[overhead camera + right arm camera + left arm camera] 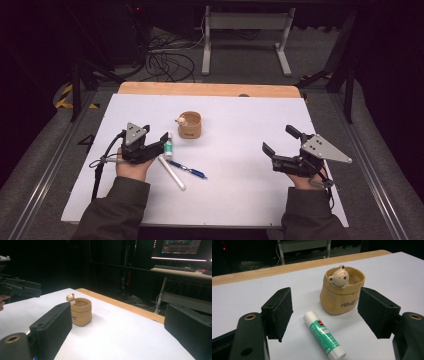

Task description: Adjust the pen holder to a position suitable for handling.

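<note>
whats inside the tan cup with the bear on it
Nothing shows inside the cup in the left gripper view: only its inner wall behind the bear head at the rim. The high view shows a plain tan interior. The bottom is hidden by the front wall.

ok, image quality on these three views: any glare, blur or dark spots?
High view: the white table is evenly lit, no glare, the floor around it dark, the image soft overall. Left gripper view: glue stick and bear cup are sharp, with soft shadows beside them. Right gripper view: background nearly black apart from a bright monitor; the near claw pads are slightly blurred.
</note>
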Tool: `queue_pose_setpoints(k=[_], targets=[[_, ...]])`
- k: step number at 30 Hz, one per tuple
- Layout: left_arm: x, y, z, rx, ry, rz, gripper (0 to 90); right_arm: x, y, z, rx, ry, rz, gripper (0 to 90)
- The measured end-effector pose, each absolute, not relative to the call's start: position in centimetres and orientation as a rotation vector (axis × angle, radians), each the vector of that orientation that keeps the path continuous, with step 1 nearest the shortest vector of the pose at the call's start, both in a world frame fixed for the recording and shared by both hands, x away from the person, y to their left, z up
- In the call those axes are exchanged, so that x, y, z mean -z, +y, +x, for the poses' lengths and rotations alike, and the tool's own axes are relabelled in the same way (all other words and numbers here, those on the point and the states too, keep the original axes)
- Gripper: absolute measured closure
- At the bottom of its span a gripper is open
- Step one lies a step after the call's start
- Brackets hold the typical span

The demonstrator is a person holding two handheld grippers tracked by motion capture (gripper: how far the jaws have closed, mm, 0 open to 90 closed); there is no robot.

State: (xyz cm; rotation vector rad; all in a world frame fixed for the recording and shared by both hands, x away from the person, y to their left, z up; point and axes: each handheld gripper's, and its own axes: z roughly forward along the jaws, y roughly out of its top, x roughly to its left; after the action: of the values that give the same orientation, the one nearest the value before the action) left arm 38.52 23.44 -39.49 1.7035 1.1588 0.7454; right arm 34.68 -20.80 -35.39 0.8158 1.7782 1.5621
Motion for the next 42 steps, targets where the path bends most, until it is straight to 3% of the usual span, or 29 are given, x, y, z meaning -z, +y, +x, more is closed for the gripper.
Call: queue_pose_setpoints(k=[12, 42], targets=[[40.2, 22.0, 40.1, -0.773, 1.219, 1.712, 30.7, 35.3, -21.0, 34.6, -1.565, 1.772, 0.823, 8.6], [42.8, 20.7, 44.0, -0.702, 1.508, 1.740, 35.2, 35.3, -21.0, 34.7, -1.565, 1.769, 0.835, 8.7]])
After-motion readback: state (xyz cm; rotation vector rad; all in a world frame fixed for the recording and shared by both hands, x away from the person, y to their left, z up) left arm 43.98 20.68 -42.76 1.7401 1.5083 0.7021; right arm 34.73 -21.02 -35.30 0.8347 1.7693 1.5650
